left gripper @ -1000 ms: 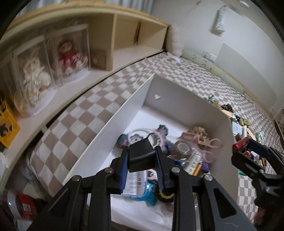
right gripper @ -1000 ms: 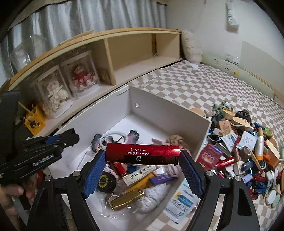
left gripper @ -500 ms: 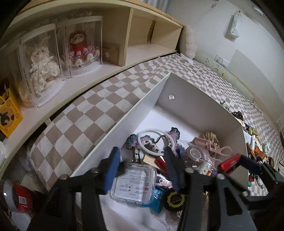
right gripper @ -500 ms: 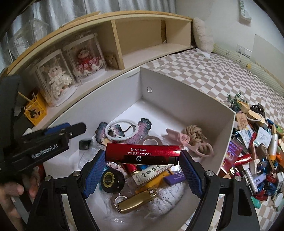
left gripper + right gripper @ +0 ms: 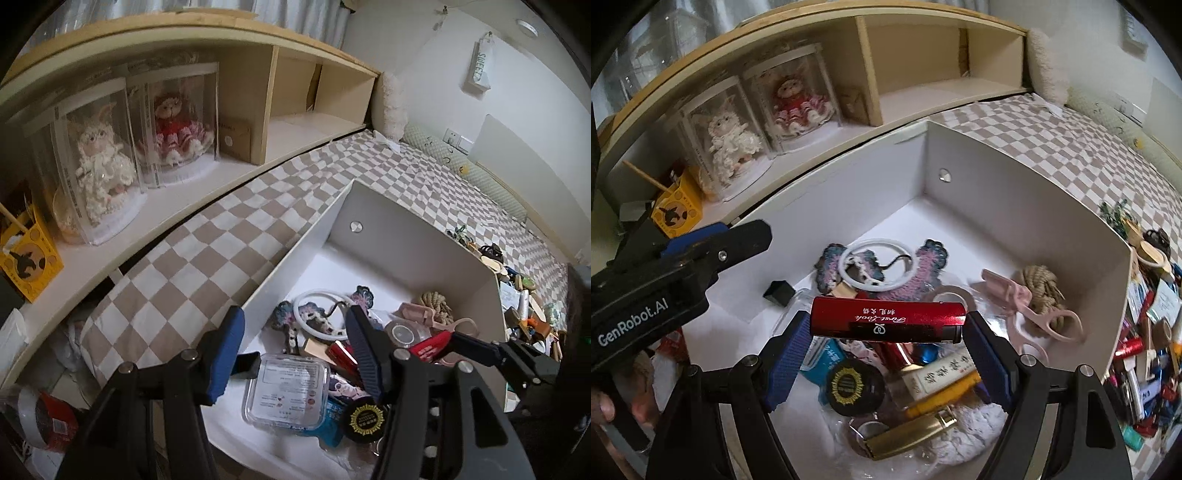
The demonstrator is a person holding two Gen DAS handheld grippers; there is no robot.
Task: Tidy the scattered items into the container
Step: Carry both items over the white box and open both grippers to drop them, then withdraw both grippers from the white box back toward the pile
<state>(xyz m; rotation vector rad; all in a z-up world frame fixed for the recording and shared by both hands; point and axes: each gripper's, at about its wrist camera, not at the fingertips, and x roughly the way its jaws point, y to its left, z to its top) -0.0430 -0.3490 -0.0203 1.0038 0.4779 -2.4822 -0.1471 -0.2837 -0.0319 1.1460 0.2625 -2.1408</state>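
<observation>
Red glossy metal tube [image 5: 886,320] with script lettering, long axis crosswise and level, clamped end to end in right tongs [image 5: 884,363] over white open box [image 5: 1015,206], left tongs [image 5: 295,350] apart, empty, small black cube [image 5: 779,292] on box floor

White open-topped container [image 5: 1015,206] on checkered bed, already crowded: small black box [image 5: 779,292] near left wall, white ring [image 5: 875,264] over crocheted pieces, rope knot [image 5: 1039,286], pink scissors [image 5: 1047,319]. Glossy red tube [image 5: 886,320] held crosswise above contents. More scattered items [image 5: 1148,332] heaped outside right wall.
</observation>
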